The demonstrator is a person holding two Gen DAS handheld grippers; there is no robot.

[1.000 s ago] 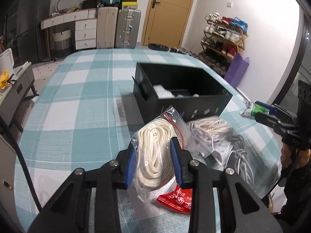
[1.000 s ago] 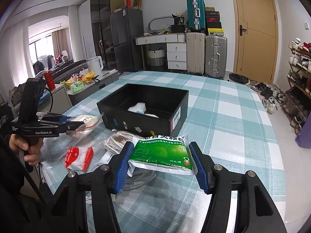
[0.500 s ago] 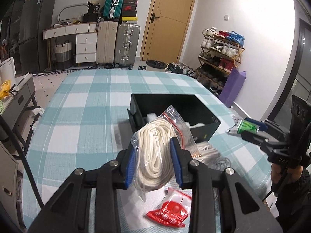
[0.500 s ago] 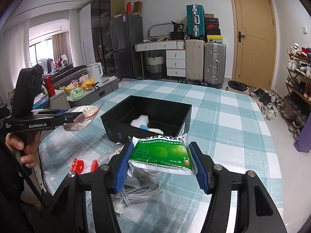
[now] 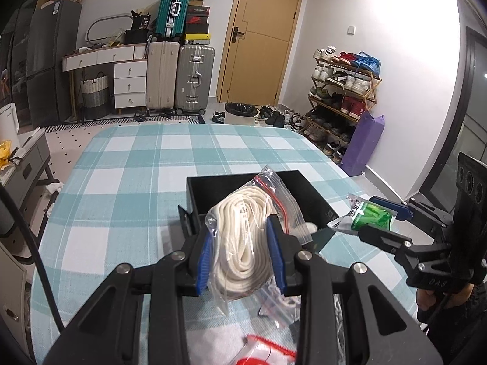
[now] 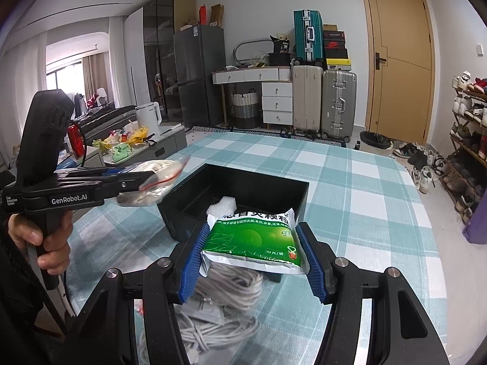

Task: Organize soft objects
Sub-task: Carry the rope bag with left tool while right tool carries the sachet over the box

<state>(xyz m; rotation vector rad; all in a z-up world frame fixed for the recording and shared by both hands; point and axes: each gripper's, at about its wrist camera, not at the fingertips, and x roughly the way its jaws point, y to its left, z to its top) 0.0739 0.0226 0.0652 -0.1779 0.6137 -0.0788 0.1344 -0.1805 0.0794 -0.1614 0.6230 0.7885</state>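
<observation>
The clear zip bag of coiled cream rope (image 5: 243, 237), clamped in the left tongs (image 5: 242, 251), has been lifted off the checked teal-and-white worktop (image 5: 121, 200) and is now seen in front of the open black rectangular box (image 5: 316, 203). The flat green foil sachet (image 6: 254, 243), gripped in the right tongs (image 6: 252, 261), has likewise been raised and brought closer to that box, above the bagged grey cable bundle (image 6: 219, 310).
</observation>
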